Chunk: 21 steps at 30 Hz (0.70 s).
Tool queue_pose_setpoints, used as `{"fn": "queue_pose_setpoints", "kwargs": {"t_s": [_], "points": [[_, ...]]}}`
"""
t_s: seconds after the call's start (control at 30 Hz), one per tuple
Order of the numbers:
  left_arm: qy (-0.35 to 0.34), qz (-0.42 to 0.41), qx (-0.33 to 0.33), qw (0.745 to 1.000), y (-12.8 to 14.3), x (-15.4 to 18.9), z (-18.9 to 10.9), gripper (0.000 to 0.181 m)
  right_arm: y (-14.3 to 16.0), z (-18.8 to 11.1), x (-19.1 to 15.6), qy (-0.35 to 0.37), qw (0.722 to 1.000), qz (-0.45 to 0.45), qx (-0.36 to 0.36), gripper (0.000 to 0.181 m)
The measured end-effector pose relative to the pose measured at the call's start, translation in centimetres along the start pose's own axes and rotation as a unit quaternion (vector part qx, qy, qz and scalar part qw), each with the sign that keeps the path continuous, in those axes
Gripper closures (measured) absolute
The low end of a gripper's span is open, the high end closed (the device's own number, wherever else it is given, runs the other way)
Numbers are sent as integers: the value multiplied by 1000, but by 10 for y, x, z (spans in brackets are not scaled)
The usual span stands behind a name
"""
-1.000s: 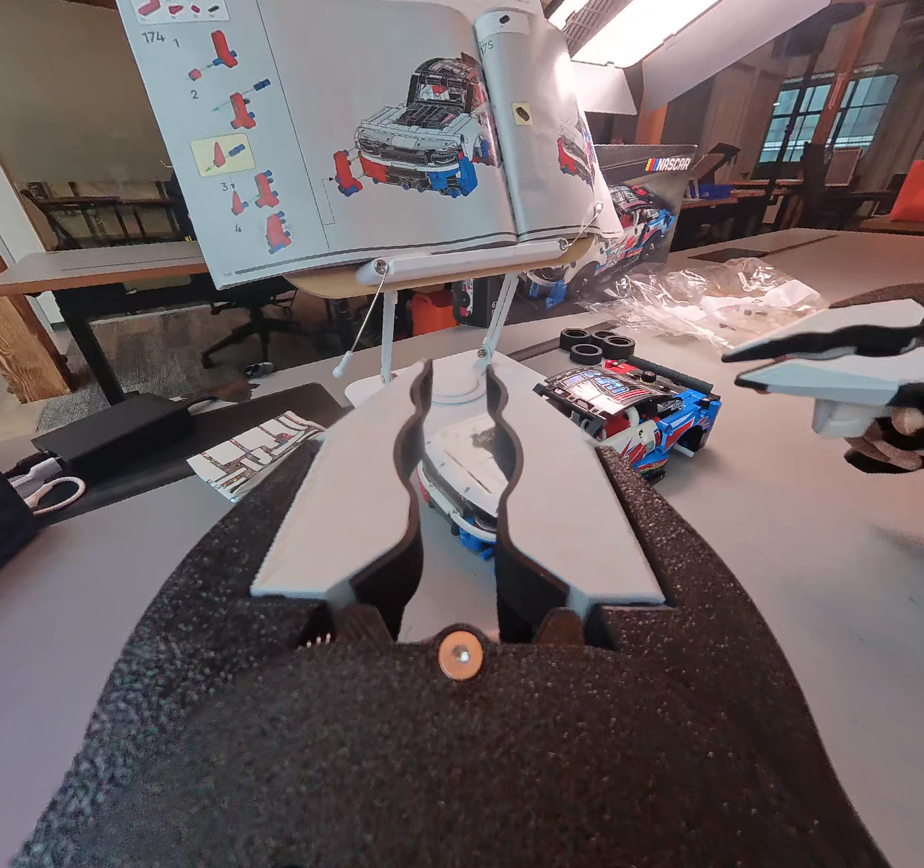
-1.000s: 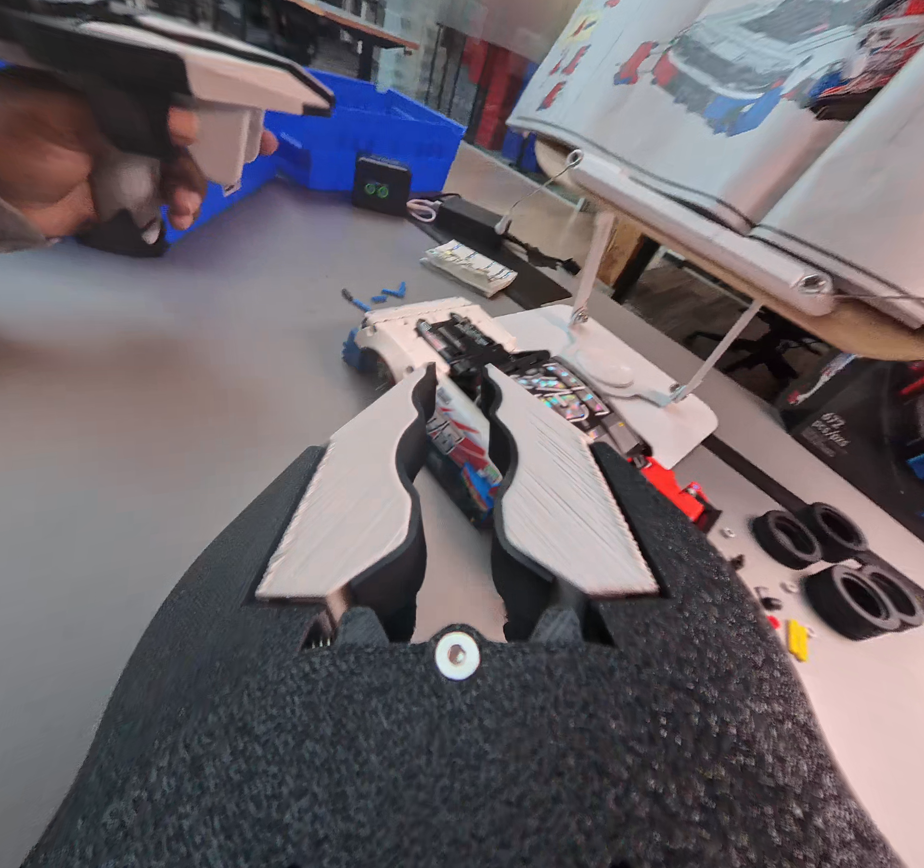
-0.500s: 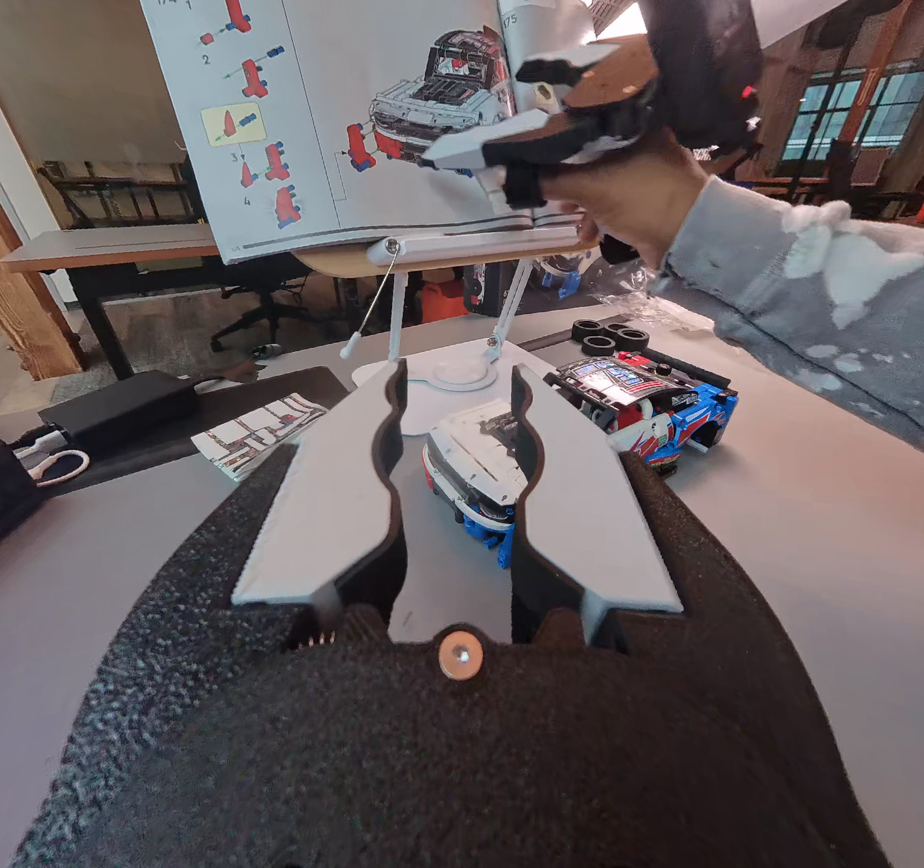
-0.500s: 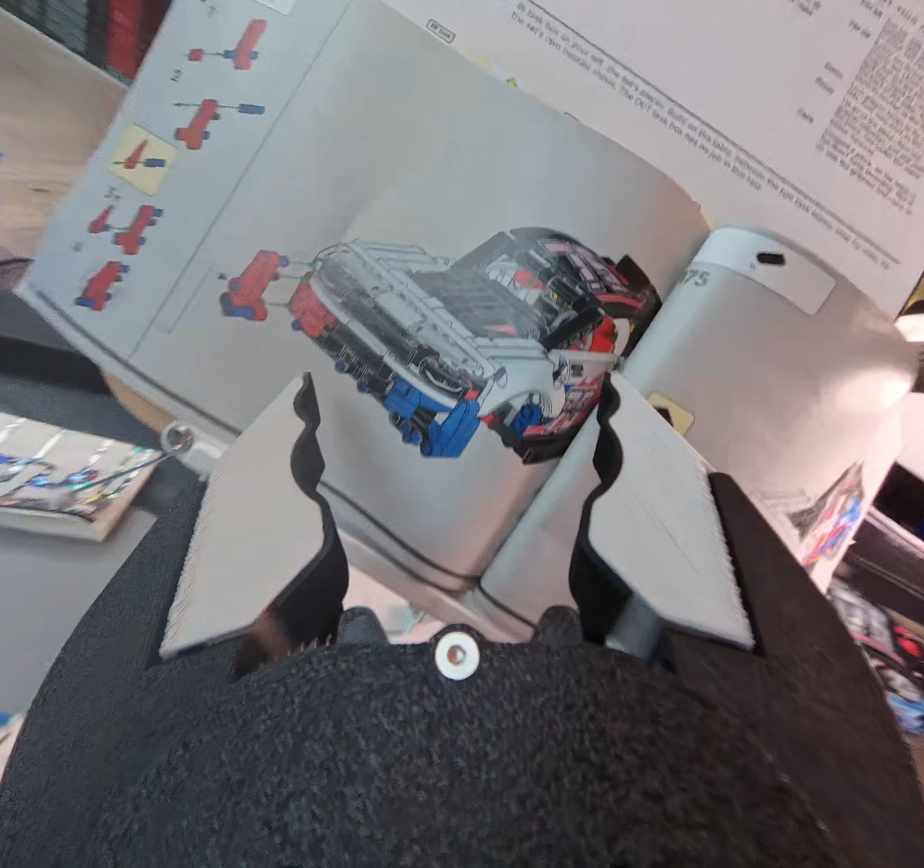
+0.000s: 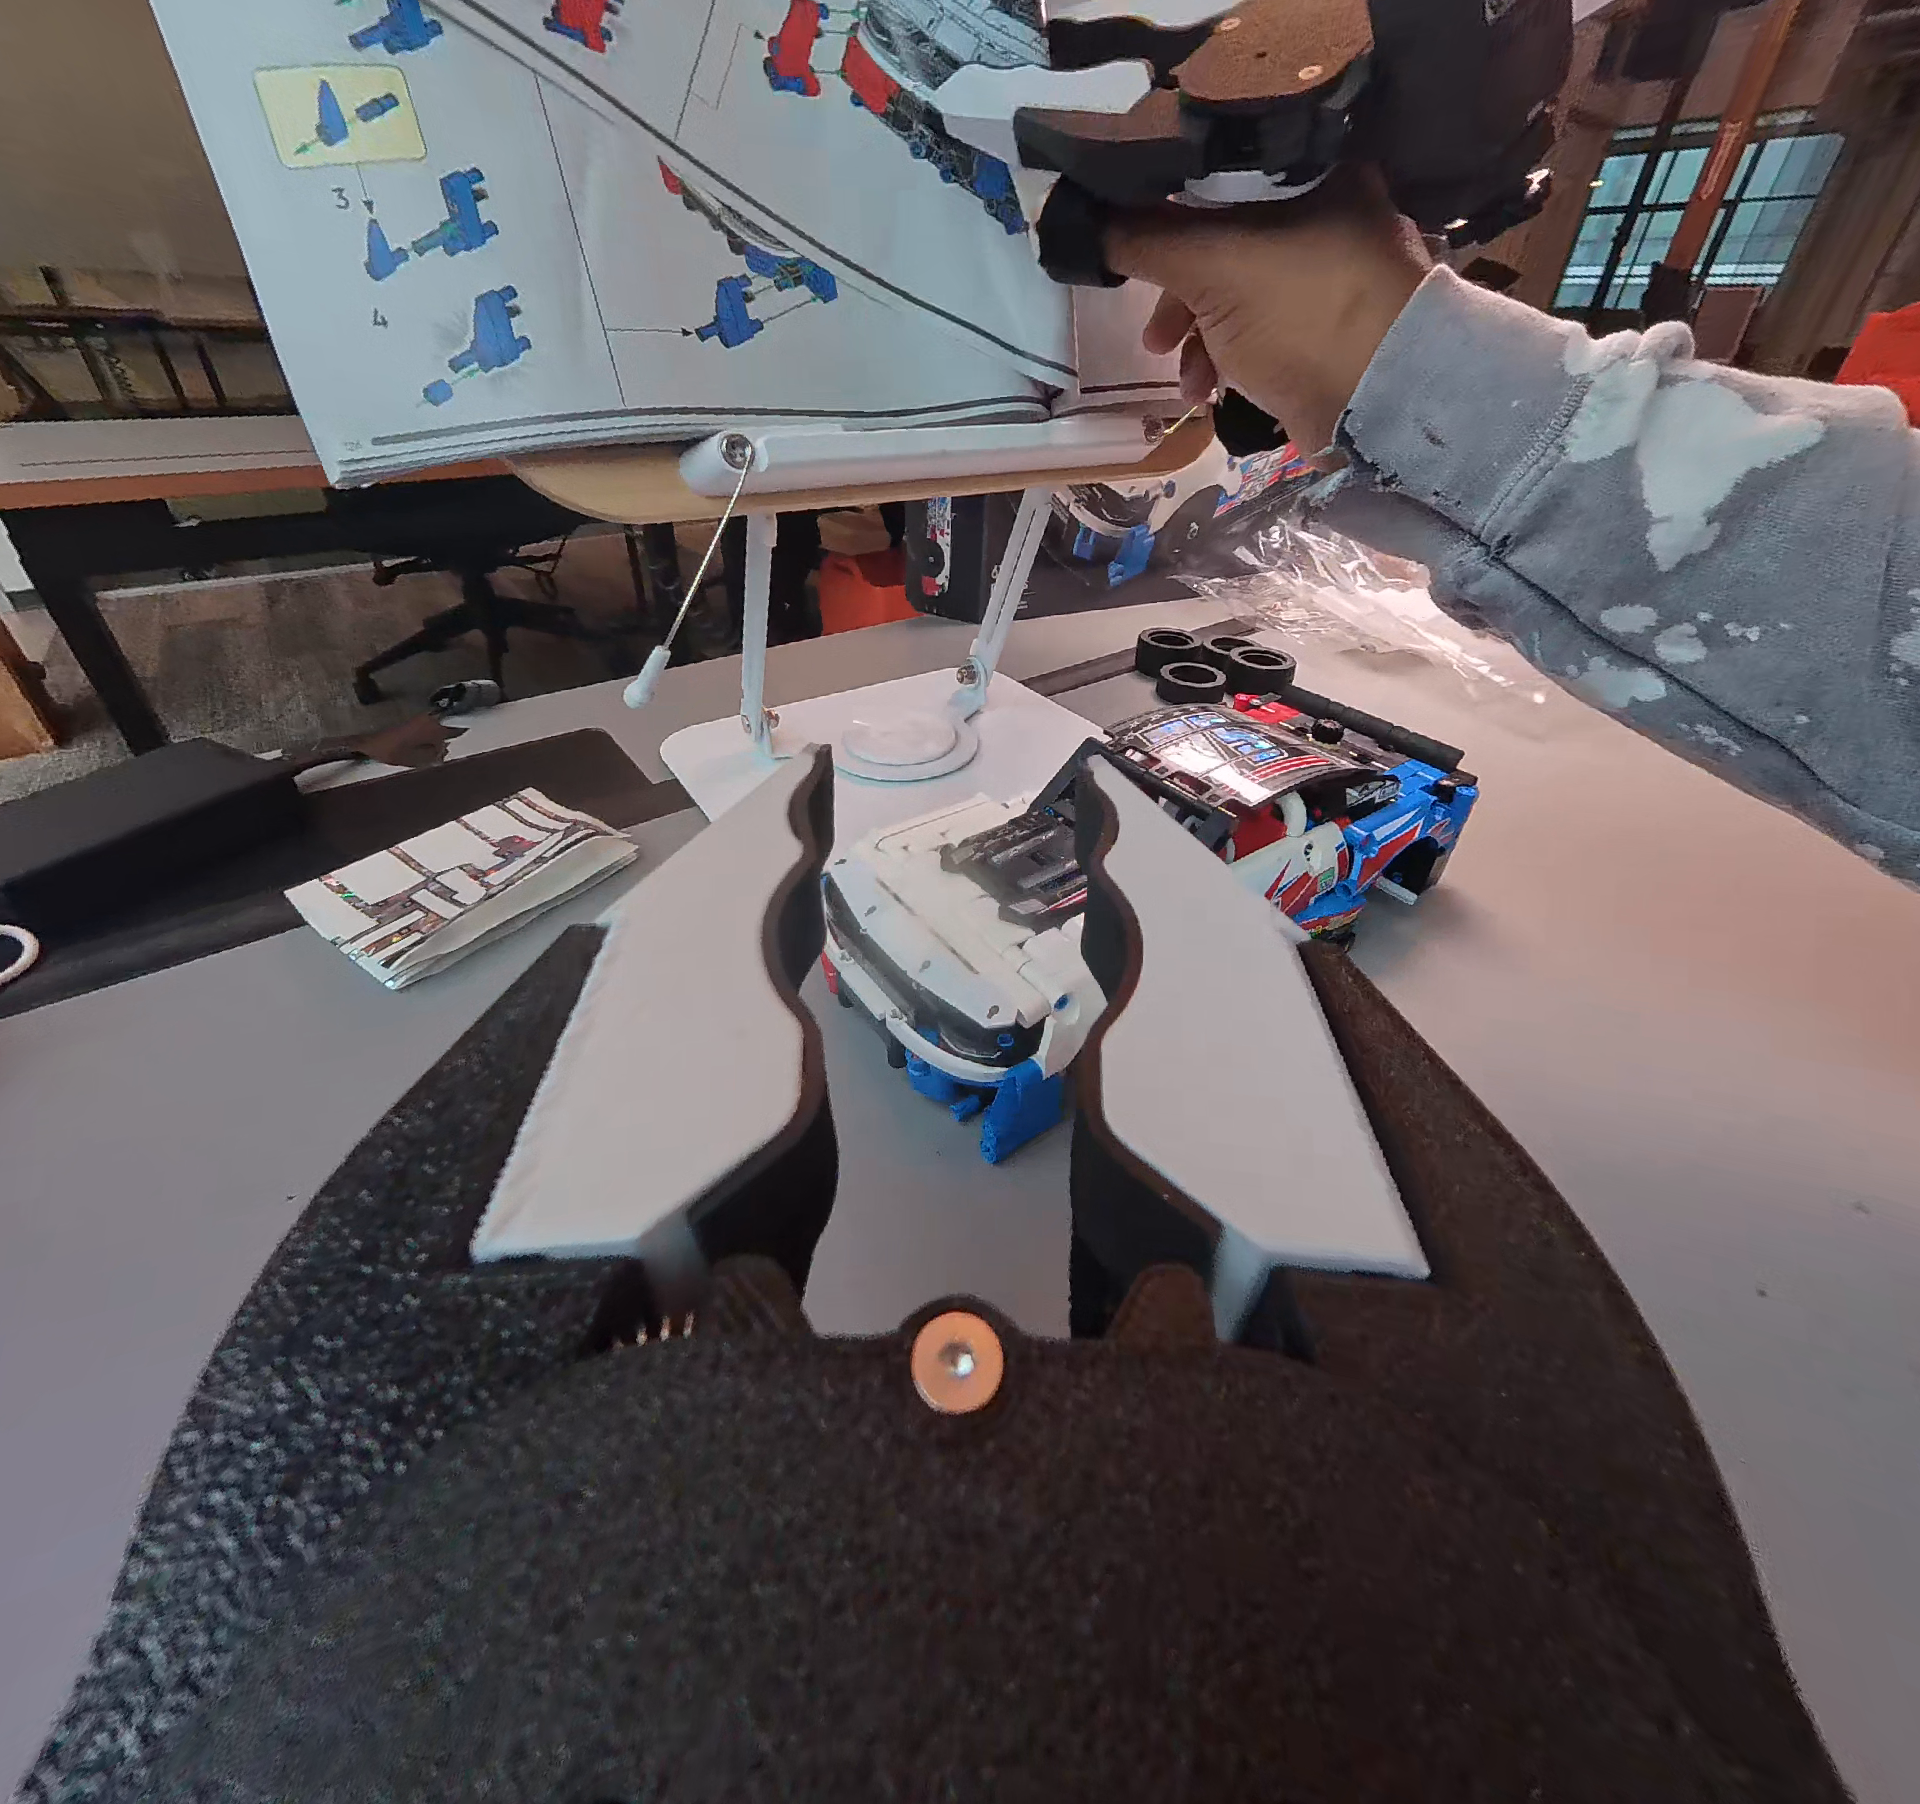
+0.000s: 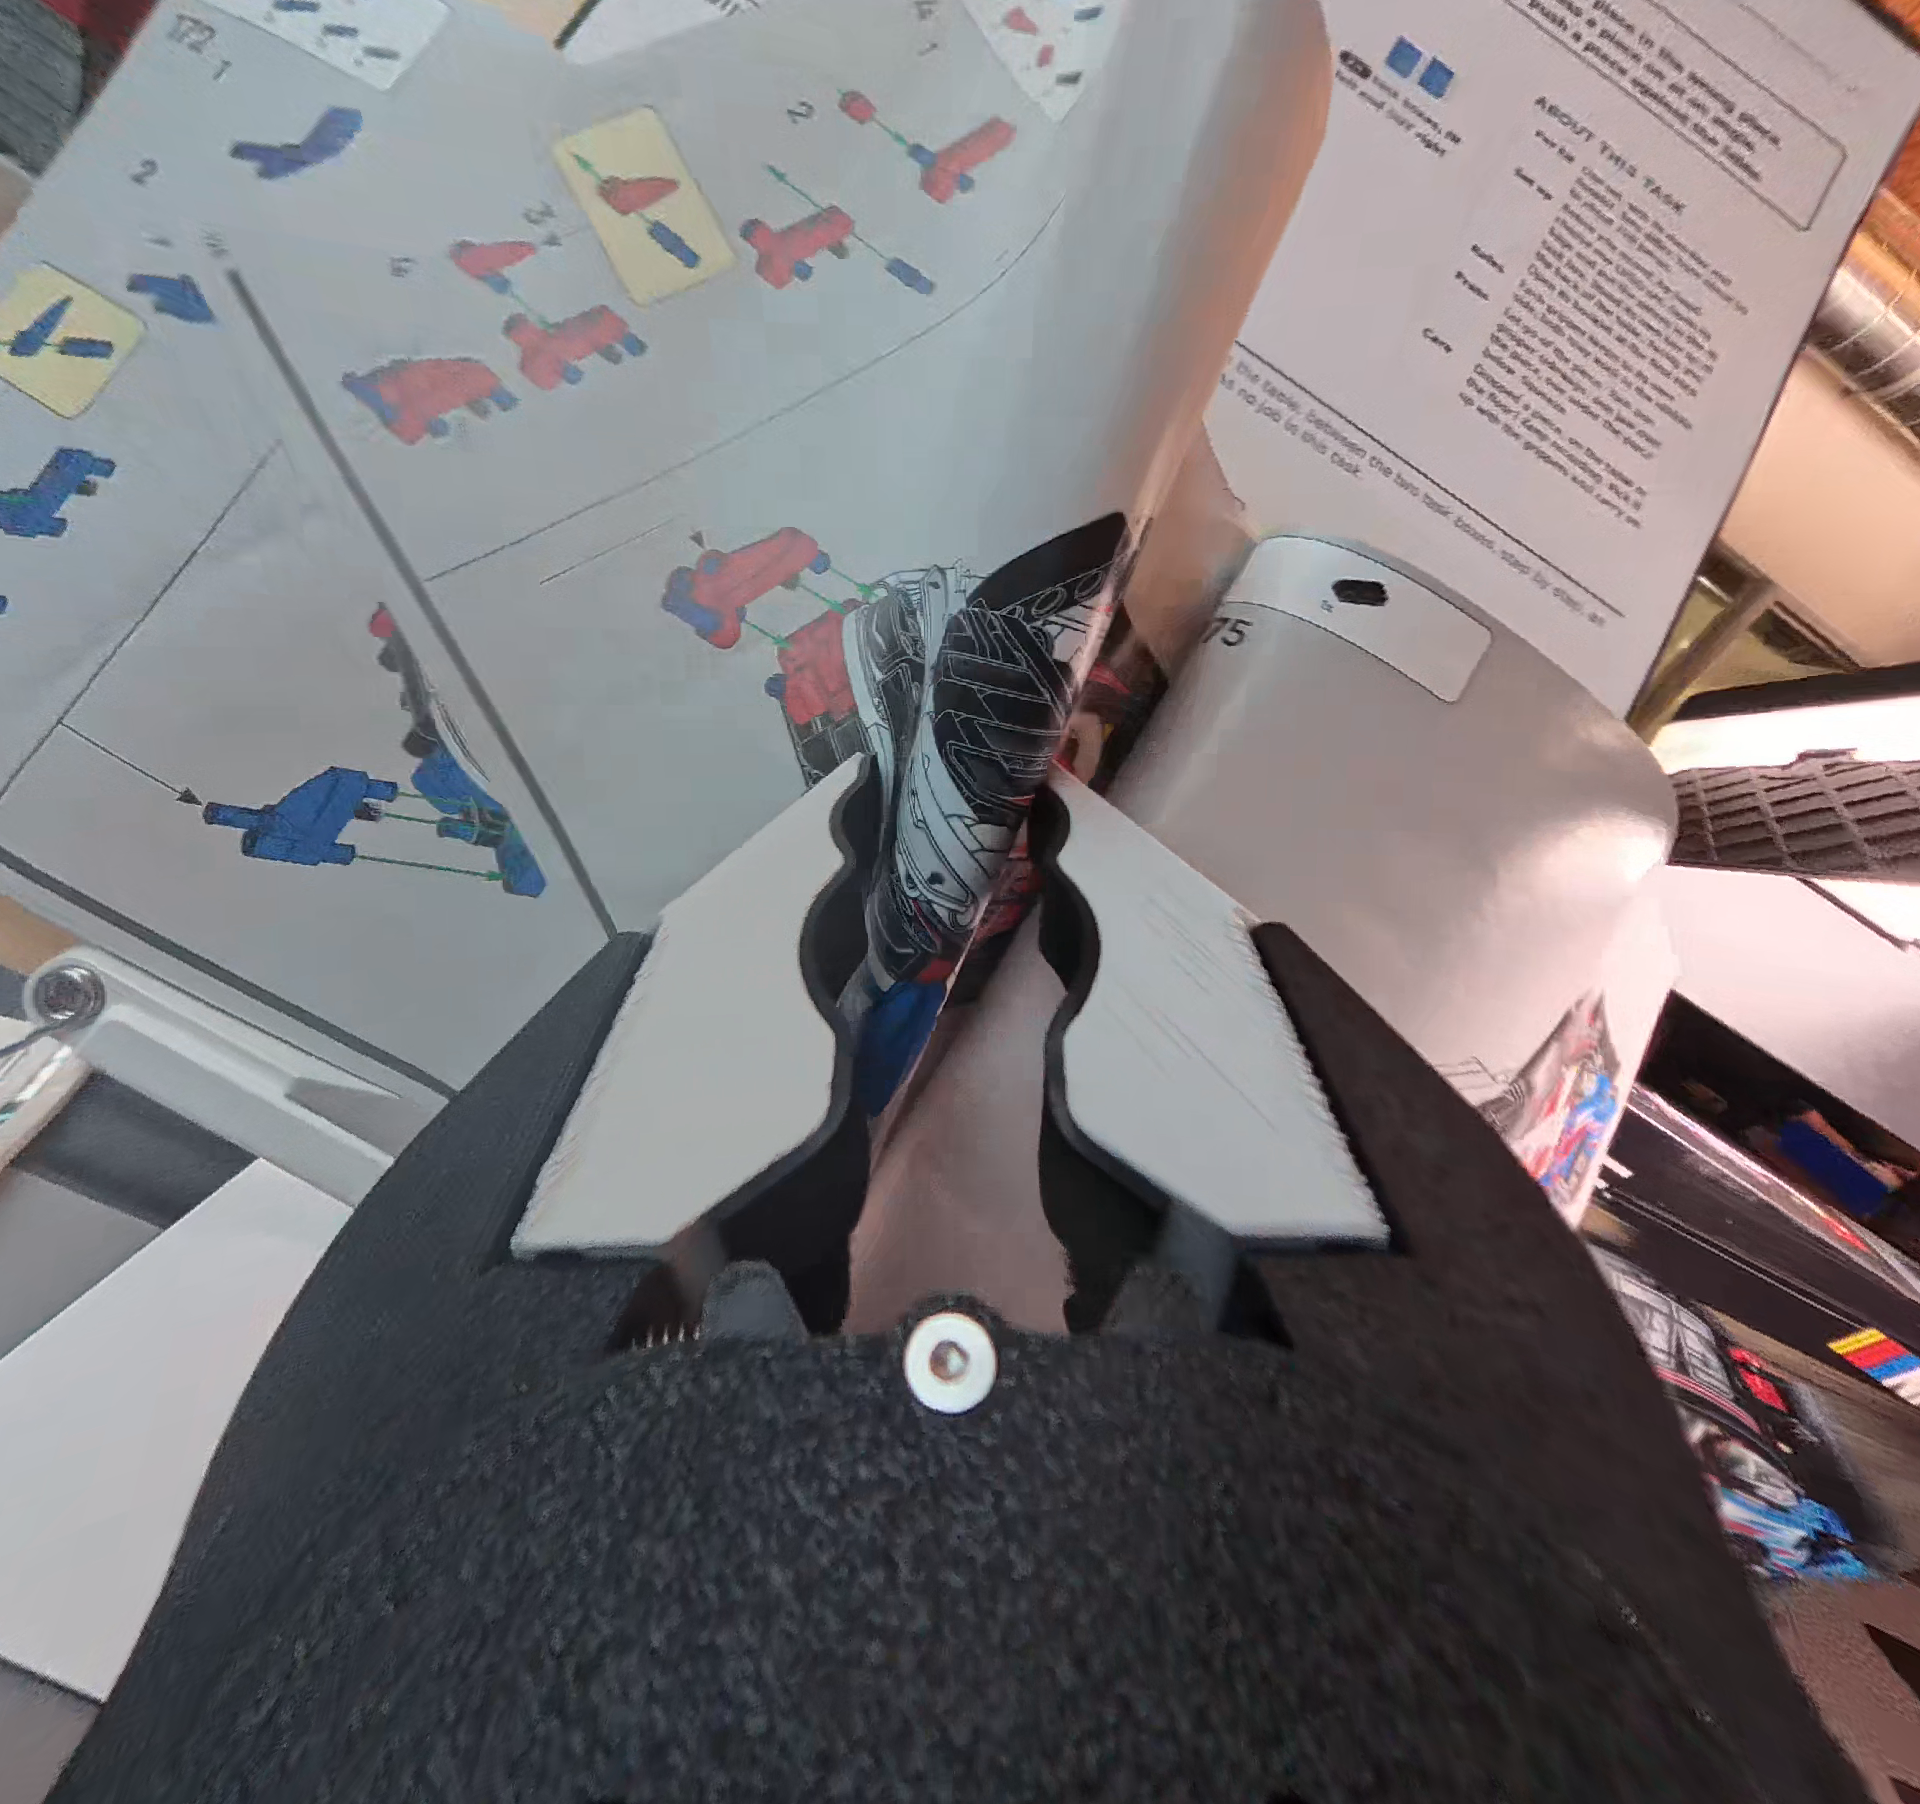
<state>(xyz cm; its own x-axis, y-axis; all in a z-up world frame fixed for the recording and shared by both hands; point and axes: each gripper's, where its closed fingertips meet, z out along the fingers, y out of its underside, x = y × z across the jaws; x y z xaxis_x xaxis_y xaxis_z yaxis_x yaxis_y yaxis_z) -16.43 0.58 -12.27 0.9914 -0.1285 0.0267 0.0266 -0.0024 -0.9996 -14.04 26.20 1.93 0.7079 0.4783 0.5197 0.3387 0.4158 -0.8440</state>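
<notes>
A folded sticker sheet (image 5: 462, 881) lies left on the grey worktop (image 5: 1558, 1079). The left tool (image 5: 951, 798), open wider than before, frames a white brick car (image 5: 956, 933). The right tool (image 6: 951, 798) now pinches a glossy, curling manual page (image 6: 977, 715) on the stand (image 5: 883, 450); sleeve cut off.

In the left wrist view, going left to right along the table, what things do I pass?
Flat black case → folded printed sticker sheet → white base plate of the book stand → white-nosed brick-built race car with blue rear → cluster of loose black rubber tyres → crumpled clear plastic bag.
</notes>
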Motion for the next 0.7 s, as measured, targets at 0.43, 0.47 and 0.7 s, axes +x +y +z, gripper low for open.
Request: {"fn": "queue_pose_setpoints", "kwargs": {"t_s": [0.43, 0.47, 0.7], "points": [[102, -98, 15, 990, -72, 21, 102, 112, 26, -33, 55, -102, 966, 236, 42, 168], [102, -94, 11, 990, -75, 21, 118, 111, 30, -34, 59, -103, 962, 250, 39, 168], [125, -98, -15, 987, -87, 32, 216, 114, 50, -38, 70, -124, 950, 284, 23, 169]]}}
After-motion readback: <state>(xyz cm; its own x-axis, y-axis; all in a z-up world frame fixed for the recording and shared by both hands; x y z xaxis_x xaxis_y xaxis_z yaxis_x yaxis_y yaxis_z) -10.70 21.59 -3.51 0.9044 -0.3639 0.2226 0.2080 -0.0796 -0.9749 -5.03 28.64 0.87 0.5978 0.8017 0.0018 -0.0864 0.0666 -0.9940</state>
